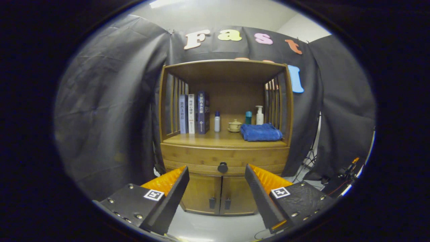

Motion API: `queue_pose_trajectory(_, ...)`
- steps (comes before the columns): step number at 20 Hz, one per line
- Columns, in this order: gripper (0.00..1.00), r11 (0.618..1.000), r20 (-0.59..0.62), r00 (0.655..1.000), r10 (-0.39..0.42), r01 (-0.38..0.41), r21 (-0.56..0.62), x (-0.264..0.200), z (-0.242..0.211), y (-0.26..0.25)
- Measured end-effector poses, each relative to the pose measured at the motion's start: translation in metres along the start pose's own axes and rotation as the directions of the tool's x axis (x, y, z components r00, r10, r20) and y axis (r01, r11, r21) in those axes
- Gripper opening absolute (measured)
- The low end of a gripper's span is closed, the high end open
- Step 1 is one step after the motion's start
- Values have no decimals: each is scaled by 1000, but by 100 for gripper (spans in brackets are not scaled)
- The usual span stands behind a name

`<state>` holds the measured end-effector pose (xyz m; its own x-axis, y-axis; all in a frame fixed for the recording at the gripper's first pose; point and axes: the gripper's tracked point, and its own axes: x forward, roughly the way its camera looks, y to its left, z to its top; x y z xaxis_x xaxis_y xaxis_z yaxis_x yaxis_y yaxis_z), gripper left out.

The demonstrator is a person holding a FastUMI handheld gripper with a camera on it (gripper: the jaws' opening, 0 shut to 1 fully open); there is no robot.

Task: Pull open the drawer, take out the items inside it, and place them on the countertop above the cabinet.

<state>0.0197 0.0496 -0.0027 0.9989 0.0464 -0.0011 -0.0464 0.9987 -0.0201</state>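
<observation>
Gripper: the gripper (216, 174) hangs in front of a wooden cabinet (224, 158), its two fingers spread wide apart and holding nothing.

Drawer: the drawer (201, 159) sits fully closed under the countertop, its dark round knob (222, 167) framed in the gap between the fingertips but beyond them, not touched.

Contents: hidden — whatever lies inside the drawer cannot be seen while the front is closed.

Countertop: the countertop (201, 138) already carries a row of upright books (195, 113) at the left, a small white bottle (217, 121), a lidded ceramic cup (234, 126), a teal bottle (248, 118), a pump bottle (259, 116) and a folded blue towel (261, 132) at the right.

Below: two cupboard doors (220, 195) with small dark handles stand just under the drawer.

Stage: likely the approach, with the pull not yet begun.

Risk one: the knob is small and round — fingers closing off-centre could slip off it, or pinch only its edge and lose it mid-pull.

Risk two: coming in low could catch the door handles instead of the knob.

Risk three: bare shelf is scarce; only the front strip and the patch between books and towel look open, so a careless placement could topple the bottles or nudge the cup.

Risk four: cables on the floor at the right could snag a step back.
</observation>
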Motion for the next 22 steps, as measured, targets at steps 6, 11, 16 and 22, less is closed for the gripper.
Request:
queue_pose_trajectory(6, 100, 1000, -17, 1000, -23, 23, -19, 12, -16, 6)
queue_pose_trajectory(11, 100, 999, -2, 999, -50, 50, 2, 27, -23, 0)
queue_pose_trajectory(16, 100, 995, 48, 995, -93, 91, 40, 62, -31, -12)
queue_pose_trajectory(22, 100, 992, 51, 991, -123, 121, 39, 147, -66, -32)
